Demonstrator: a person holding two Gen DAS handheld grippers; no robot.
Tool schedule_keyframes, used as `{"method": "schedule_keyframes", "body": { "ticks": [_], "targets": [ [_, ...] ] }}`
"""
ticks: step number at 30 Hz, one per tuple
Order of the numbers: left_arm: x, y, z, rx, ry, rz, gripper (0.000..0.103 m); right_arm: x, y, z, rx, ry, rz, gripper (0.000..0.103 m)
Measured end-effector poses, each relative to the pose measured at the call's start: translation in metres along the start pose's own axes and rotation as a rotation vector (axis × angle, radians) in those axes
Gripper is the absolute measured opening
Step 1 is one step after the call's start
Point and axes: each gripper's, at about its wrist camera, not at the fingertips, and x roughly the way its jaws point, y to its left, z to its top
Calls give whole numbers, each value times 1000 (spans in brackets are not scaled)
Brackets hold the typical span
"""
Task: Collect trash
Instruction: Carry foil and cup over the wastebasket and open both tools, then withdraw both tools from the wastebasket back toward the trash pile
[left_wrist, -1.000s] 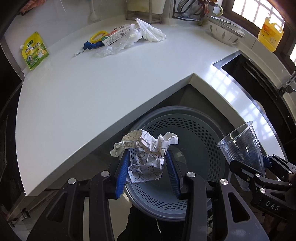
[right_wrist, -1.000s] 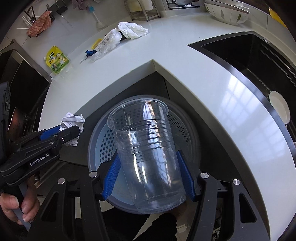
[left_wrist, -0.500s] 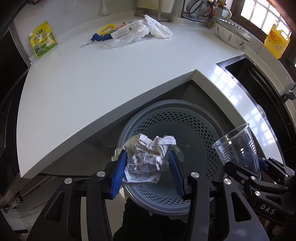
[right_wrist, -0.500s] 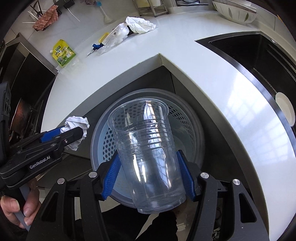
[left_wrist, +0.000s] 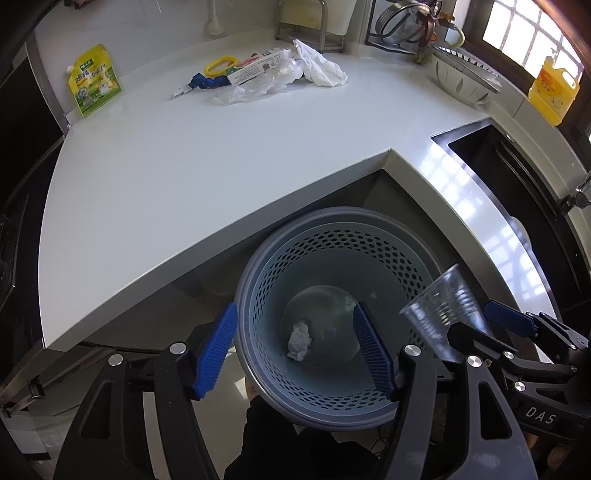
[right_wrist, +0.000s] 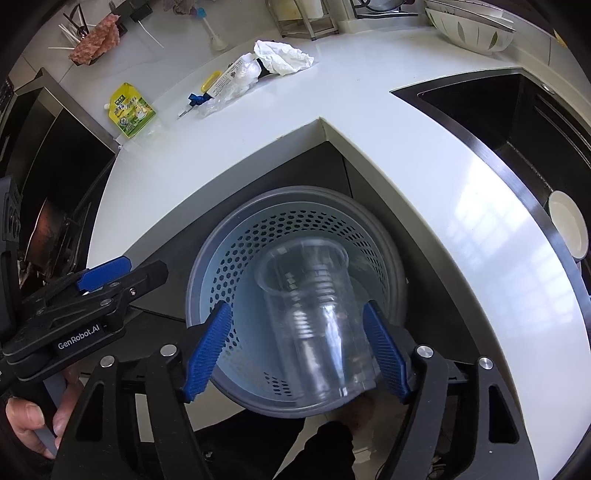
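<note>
A grey perforated trash bin (left_wrist: 258, 288) stands on the floor below the counter corner; it also shows in the right wrist view (right_wrist: 207, 266). A crumpled paper ball (left_wrist: 300, 340) lies at its bottom. My left gripper (left_wrist: 295, 347) is open and empty above the bin. My right gripper (right_wrist: 297, 350) is open over the bin, and a clear plastic cup (right_wrist: 314, 317) is blurred between its fingers with gaps on both sides; the cup also shows in the left wrist view (left_wrist: 439, 314). More trash lies on the far counter: a white tissue (left_wrist: 321, 66), a plastic bag and box (left_wrist: 255, 79).
A yellow-green pouch (left_wrist: 94, 85) lies at the counter's (left_wrist: 184, 177) far left. A black sink (left_wrist: 517, 177) is on the right, with a bowl (left_wrist: 465, 81) and a yellow bottle (left_wrist: 554, 90) behind it. A dish rack stands at the back wall.
My left gripper opened and the crumpled paper fell to the bin's bottom. My right gripper's jaws spread and the cup is slipping down over the bin.
</note>
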Motion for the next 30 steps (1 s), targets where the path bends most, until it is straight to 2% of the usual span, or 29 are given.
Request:
{"method": "schedule_keyframes", "body": {
  "ticks": [9, 19, 30],
  "targets": [
    [-3, 2, 2, -9, -6, 7, 65, 0, 1, 0, -2, 5, 4, 71],
    [-21, 7, 11, -20, -58, 25, 73, -10, 5, 7, -23, -24, 16, 71],
    [-33, 18, 19, -53, -97, 48, 75, -14, 11, 24, -55, -45, 23, 71]
  ]
}}
